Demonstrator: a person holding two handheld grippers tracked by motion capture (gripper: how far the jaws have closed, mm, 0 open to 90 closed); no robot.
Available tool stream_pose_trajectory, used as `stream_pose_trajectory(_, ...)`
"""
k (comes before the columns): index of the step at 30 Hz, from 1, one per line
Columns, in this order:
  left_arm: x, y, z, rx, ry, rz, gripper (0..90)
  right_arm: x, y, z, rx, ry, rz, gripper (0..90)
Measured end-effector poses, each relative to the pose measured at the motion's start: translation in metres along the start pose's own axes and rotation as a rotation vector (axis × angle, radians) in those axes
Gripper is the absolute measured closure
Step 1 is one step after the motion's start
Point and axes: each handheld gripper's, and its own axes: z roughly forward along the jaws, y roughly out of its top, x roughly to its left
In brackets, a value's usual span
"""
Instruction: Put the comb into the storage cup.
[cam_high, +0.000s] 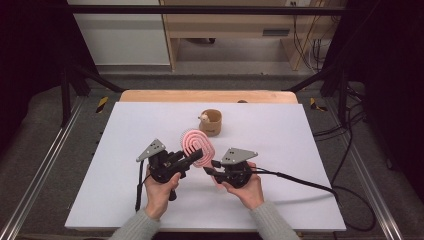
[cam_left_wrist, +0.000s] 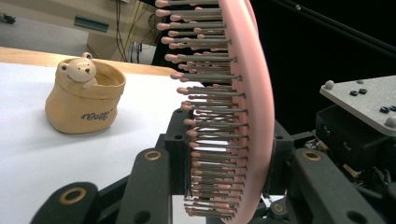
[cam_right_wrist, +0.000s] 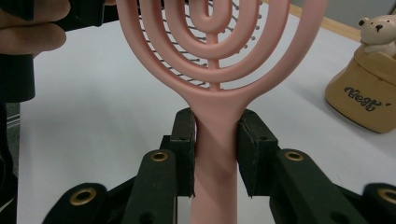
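A pink hairbrush (cam_high: 197, 145) with a looped, open-backed head is held above the white table between both grippers. My left gripper (cam_high: 192, 156) is shut on the brush head (cam_left_wrist: 247, 93), one jaw against the bristle side and the other against the pink back. My right gripper (cam_high: 209, 167) is shut on the brush handle (cam_right_wrist: 215, 158), with the pads pressing both sides just below the head. In the left gripper view the right gripper (cam_left_wrist: 359, 130) shows behind the brush.
A tan fabric cup (cam_high: 211, 122) with a small bear on its rim stands upright behind the brush, near the table's middle. The white table top (cam_high: 125, 200) ends in a wooden strip (cam_high: 210, 96) at the back. Cables trail off to the right.
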Motion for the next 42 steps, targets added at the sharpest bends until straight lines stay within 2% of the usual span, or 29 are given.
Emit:
stream_pose_trajectory(12, -0.002, 0.003, -0.002, -0.003, -0.009, 0.003, 62.7, 0.000, 0.002, -0.002, -0.017, 0.019, 0.011, 69.3)
stream_pose_trajectory(17, 0.001, 0.005, -0.005, -0.006, 0.014, 0.020, 62.8, -0.001, 0.003, -0.004, -0.028, 0.018, 0.014, 67.0)
stream_pose_trajectory(19, 0.003, 0.006, -0.006, -0.011, 0.022, 0.014, 62.8, -0.001, 0.004, -0.007, -0.037, 0.014, 0.013, 64.7)
stream_pose_trajectory(23, 0.004, 0.008, -0.008, -0.014, 0.067, 0.053, 62.8, -0.004, 0.007, -0.012, -0.049, 0.028, 0.015, 58.6)
stream_pose_trajectory(27, 0.005, 0.011, -0.011, -0.019, 0.088, 0.068, 62.8, -0.006, 0.010, -0.017, -0.065, 0.016, 0.002, 45.9)
stream_pose_trajectory(32, 0.007, 0.014, -0.015, -0.029, 0.102, 0.081, 62.7, -0.010, 0.010, -0.020, -0.046, -0.007, -0.032, 32.9)
stream_pose_trajectory(37, 0.010, 0.017, -0.018, -0.036, 0.111, 0.092, 62.7, -0.017, 0.007, -0.022, -0.055, -0.033, 0.000, 22.7)
stream_pose_trajectory(42, 0.012, 0.021, -0.023, -0.046, 0.119, 0.090, 62.7, -0.027, 0.002, -0.029, -0.060, -0.067, 0.033, 16.5)
